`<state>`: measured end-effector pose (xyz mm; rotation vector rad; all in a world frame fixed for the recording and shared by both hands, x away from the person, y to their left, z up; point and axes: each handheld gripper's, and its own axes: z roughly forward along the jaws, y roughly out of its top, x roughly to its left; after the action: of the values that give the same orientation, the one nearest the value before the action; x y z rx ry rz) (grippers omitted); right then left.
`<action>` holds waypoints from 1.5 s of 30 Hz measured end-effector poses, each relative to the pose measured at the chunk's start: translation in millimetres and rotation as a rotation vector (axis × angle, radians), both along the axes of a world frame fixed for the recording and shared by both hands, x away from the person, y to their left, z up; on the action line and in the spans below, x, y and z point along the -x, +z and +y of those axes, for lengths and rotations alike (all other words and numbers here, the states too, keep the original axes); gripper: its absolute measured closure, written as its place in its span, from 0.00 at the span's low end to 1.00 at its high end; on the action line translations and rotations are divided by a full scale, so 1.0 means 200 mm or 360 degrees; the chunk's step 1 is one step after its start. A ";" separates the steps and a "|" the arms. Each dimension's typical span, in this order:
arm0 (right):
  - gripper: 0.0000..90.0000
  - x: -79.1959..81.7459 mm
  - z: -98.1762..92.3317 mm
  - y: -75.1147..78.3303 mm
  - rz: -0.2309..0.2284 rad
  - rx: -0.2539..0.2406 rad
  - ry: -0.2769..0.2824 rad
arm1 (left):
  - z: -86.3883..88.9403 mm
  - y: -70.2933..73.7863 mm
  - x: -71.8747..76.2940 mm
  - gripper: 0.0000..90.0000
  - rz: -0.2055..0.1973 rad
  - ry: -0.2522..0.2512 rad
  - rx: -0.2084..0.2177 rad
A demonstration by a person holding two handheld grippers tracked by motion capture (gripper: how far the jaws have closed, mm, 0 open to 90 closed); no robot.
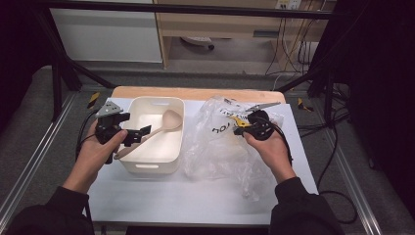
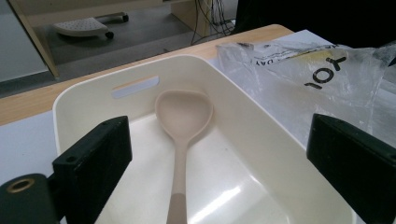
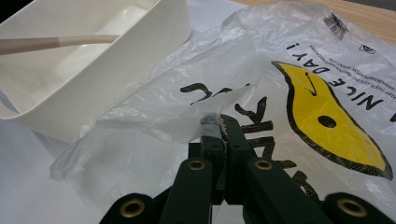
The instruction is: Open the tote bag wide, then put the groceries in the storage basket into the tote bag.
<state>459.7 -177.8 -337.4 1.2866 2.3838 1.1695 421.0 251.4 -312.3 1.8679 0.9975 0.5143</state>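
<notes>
A cream plastic bin [image 1: 147,169] [image 2: 261,126] [image 3: 107,70] stands left of centre on the white table cover. A beige spoon [image 1: 164,125] [image 2: 183,116] [image 3: 51,43] lies in it, its bowl at the far end and its handle pointing toward me. My left gripper [image 1: 139,134] [image 2: 224,163] hovers open over the bin's near left part, its jaws wide on either side of the handle without touching it. A clear plastic bag [image 1: 220,147] [image 2: 317,74] [image 3: 280,74] with black lettering and a yellow mark lies right of the bin. My right gripper [image 1: 241,128] [image 3: 219,125] is shut on a fold of the bag.
The wooden table edge [image 1: 195,93] runs behind the white cover [image 1: 186,200]. Cables [image 1: 337,137] trail at the right side. Beyond the table stand a cabinet [image 1: 107,34] and a wooden shelf unit [image 1: 220,24].
</notes>
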 end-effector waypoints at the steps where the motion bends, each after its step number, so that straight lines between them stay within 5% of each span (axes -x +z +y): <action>1: 1.00 0.00 0.00 0.00 -0.0001 0.0000 -0.0001 | 0.00 0.00 0.00 0.07 0.0001 -0.0002 -0.0001; 23: 1.00 0.01 -0.01 -0.04 0.0019 0.0010 0.0005 | 0.08 -0.04 -0.01 0.07 0.0040 -0.0038 0.0037; 38: 1.00 0.02 -0.02 -0.07 0.0043 0.0029 0.0008 | 0.04 -0.12 -0.02 0.09 0.0097 -0.0062 -0.0029; 45: 1.00 0.03 -0.01 -0.10 0.0057 0.0022 0.0010 | 0.04 -0.17 -0.02 0.17 0.0124 -0.0049 -0.0052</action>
<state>454.1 -180.7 -356.6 1.3073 2.4183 1.1395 425.3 258.7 -345.9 1.9423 1.0149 0.4451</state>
